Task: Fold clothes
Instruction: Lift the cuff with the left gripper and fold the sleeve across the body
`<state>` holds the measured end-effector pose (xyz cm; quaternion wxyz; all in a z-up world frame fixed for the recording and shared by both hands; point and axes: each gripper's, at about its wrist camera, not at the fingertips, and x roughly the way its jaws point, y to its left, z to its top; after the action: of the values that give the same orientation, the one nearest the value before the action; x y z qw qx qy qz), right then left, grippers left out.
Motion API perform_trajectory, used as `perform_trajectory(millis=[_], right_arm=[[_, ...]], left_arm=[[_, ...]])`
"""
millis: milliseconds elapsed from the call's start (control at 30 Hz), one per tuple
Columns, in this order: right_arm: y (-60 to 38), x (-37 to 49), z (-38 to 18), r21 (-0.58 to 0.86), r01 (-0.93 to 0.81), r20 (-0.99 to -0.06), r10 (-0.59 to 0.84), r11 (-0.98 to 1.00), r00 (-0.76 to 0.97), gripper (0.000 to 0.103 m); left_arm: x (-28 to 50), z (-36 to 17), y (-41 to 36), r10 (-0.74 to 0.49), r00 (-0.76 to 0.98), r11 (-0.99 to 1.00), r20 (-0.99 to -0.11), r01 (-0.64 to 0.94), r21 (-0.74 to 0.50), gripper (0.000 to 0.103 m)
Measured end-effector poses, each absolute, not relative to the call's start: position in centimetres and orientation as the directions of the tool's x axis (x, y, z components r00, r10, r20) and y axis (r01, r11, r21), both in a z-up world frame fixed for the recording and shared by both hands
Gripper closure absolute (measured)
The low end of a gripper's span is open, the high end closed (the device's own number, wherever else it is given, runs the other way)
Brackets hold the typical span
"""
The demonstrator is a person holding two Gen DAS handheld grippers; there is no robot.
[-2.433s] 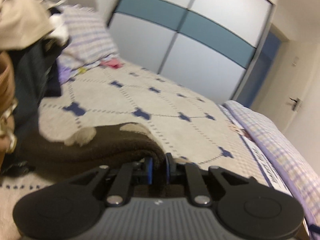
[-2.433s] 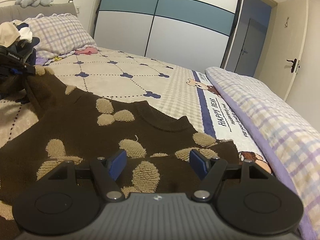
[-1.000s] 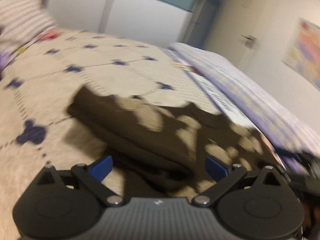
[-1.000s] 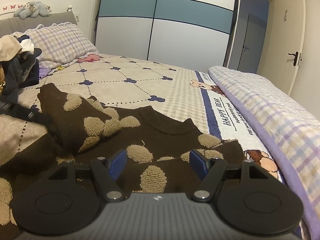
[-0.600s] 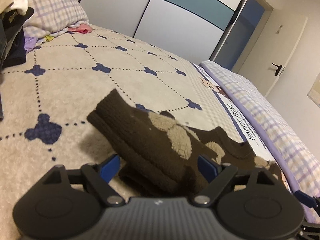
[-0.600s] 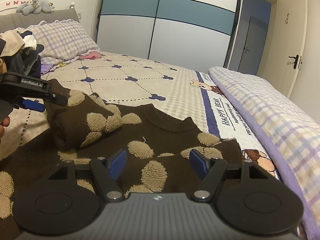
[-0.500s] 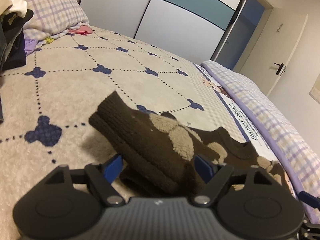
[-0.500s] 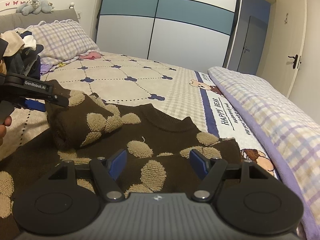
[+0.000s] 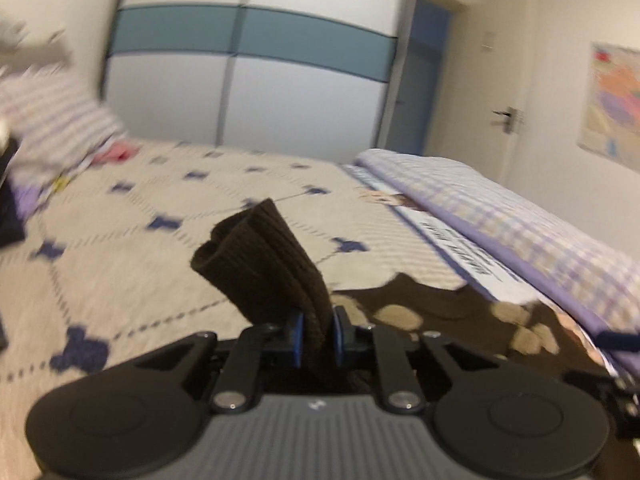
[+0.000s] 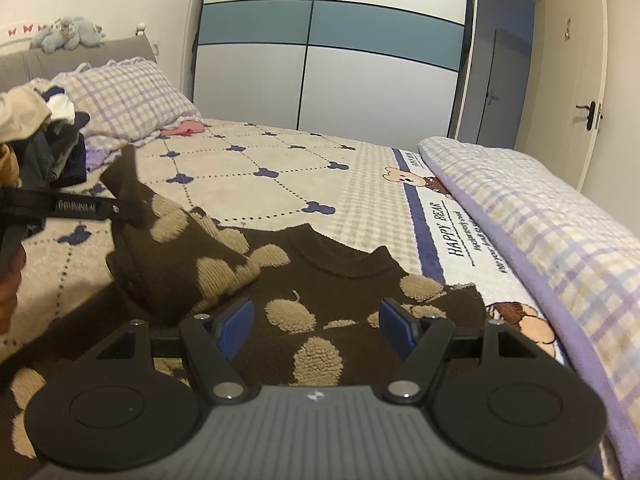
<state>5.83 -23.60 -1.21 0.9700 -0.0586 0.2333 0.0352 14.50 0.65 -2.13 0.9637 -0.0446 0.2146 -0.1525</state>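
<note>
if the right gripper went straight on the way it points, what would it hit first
Most likely the brown sweater lying on the bed just ahead of the open right gripper; past its collar comes bare bedspread. Depth is hard to judge.

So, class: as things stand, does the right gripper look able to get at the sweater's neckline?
Probably yes. The right gripper hovers with its jaws open over the brown sweater, and the neckline lies flat just ahead with nothing over it. The folded sleeve held by the left gripper sits off to one side.
</note>
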Motion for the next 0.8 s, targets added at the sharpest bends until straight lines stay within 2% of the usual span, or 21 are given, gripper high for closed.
perform_trajectory(millis=[267,633,700,733,767,800], right_arm=[[-24.7,5.6,-0.1,0.016,-0.088,-0.457,0.086,0.996,0.885,0.031],[-26.1,5.6,0.6,0.231,-0.097,-0.456,0.195,0.968,0.869,0.031],[-26.2,5.8,0.4,0.244,-0.093,-0.465,0.201,0.965,0.862,0.031],[-26.2,5.9,0.2,0.249,-0.093,-0.470,0.204,0.964,0.859,0.031],[-26.2,6.0,0.1,0.255,-0.091,-0.478,0.207,0.963,0.854,0.031],[-26.3,6.1,-0.1,0.262,-0.089,-0.487,0.211,0.961,0.848,0.031]], left_arm=[[12.0,-1.9,-3.2,-0.420,0.817,0.896,-0.396,0.443,-0.035,0.089],[9.6,-4.4,-7.6,-0.527,0.702,0.769,-0.479,0.634,0.082,0.088],[9.2,-4.6,-7.9,-0.546,0.678,0.740,-0.492,0.665,0.095,0.082],[9.1,-4.6,-7.9,-0.556,0.668,0.730,-0.494,0.677,0.095,0.068],[9.0,-4.5,-7.9,-0.565,0.659,0.720,-0.496,0.688,0.095,0.049],[8.9,-4.4,-7.7,-0.572,0.654,0.713,-0.496,0.695,0.095,0.041]])
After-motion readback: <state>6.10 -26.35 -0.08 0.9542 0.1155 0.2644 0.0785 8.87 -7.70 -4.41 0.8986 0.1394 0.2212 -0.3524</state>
